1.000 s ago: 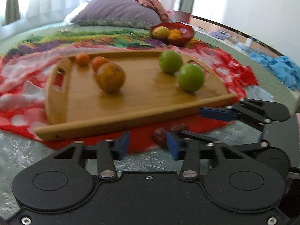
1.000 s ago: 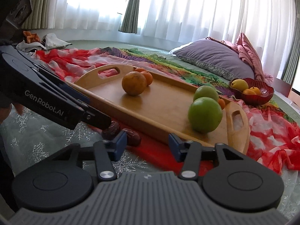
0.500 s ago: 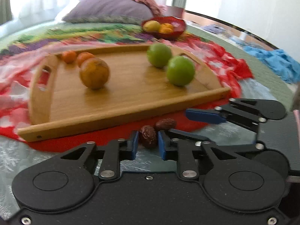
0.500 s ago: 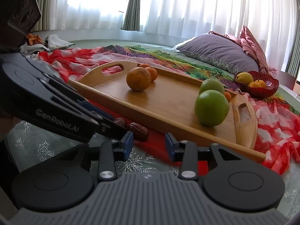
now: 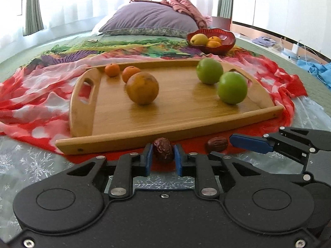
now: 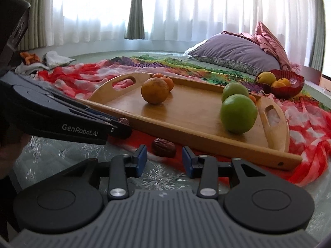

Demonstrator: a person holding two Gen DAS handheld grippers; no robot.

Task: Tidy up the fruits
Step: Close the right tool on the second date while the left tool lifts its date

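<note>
My left gripper [image 5: 163, 155] is shut on a dark red date [image 5: 163, 152] just in front of the wooden tray [image 5: 144, 136]. A second date [image 5: 217, 144] lies on the red cloth to its right, also in the right wrist view [image 6: 164, 147]. My right gripper [image 6: 164, 161] is open with that date just ahead of its fingertips. The tray holds a large orange [image 5: 142, 87], two small mandarins [image 5: 130, 74] and two green apples [image 5: 232, 87]. In the right wrist view the left gripper [image 6: 115, 126] comes in from the left, holding its date [image 6: 123, 121].
A red bowl [image 5: 224, 41] with a yellow fruit and small oranges stands behind the tray. A purple pillow [image 5: 149, 19] lies at the back. The red patterned cloth [image 5: 31, 95] spreads under the tray. Blue cloth [image 5: 316, 68] lies far right.
My left gripper moved onto the left date and closed on it. My right gripper moved left toward the second date and narrowed a little.
</note>
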